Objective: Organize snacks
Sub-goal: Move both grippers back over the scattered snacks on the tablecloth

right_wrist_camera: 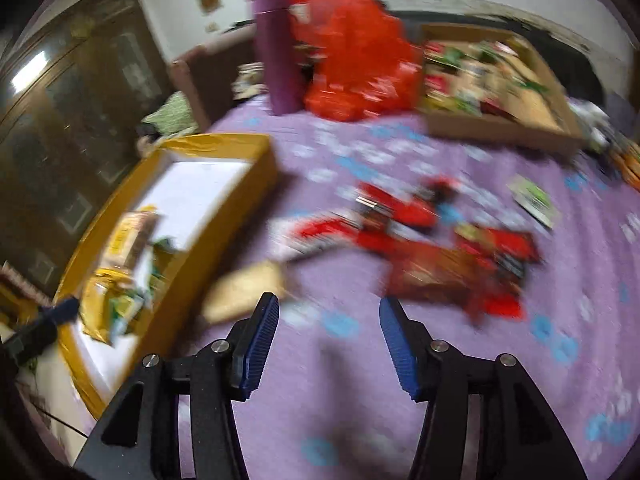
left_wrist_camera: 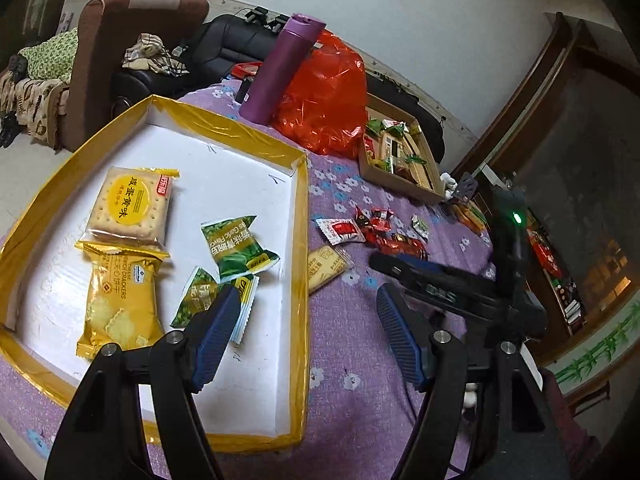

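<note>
A yellow-rimmed white tray [left_wrist_camera: 302,216] holds two yellow cracker packs [left_wrist_camera: 128,208] and two green snack packets [left_wrist_camera: 236,246]. My left gripper [left_wrist_camera: 308,328] is open and empty over the tray's right rim. A cracker pack [left_wrist_camera: 326,266] and red snack packets [left_wrist_camera: 384,232] lie loose on the purple cloth. The right gripper shows in the left wrist view [left_wrist_camera: 404,270], near the red packets. In the blurred right wrist view my right gripper [right_wrist_camera: 328,332] is open and empty above the cloth, with the cracker pack [right_wrist_camera: 244,292] at its left and red packets [right_wrist_camera: 440,252] ahead.
A purple bottle [left_wrist_camera: 280,68] and a red plastic bag [left_wrist_camera: 324,96] stand behind the tray. A cardboard box [left_wrist_camera: 400,184] with several snacks sits at the back right. A green-white packet [right_wrist_camera: 534,200] lies on the cloth. Sofa and wooden cabinet surround the table.
</note>
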A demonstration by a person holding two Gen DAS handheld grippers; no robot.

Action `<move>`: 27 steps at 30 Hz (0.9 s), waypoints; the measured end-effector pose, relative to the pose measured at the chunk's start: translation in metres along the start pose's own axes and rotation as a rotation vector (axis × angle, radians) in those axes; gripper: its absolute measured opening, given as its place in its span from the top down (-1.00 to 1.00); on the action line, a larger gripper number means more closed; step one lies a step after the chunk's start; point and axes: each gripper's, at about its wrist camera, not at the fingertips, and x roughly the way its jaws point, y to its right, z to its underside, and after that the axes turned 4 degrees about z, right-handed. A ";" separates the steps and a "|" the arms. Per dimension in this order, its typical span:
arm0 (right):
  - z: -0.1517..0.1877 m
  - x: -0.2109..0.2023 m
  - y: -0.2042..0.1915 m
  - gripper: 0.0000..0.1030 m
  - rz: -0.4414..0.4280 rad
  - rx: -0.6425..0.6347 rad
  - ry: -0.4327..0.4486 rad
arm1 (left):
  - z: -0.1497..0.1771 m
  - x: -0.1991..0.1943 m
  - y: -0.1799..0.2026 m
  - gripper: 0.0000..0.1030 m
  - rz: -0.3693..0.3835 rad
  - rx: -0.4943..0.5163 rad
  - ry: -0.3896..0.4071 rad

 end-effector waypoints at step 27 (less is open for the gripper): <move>0.039 -0.034 0.079 -0.10 0.141 -0.027 -0.028 | 0.018 0.015 0.032 -0.36 0.045 0.125 -0.077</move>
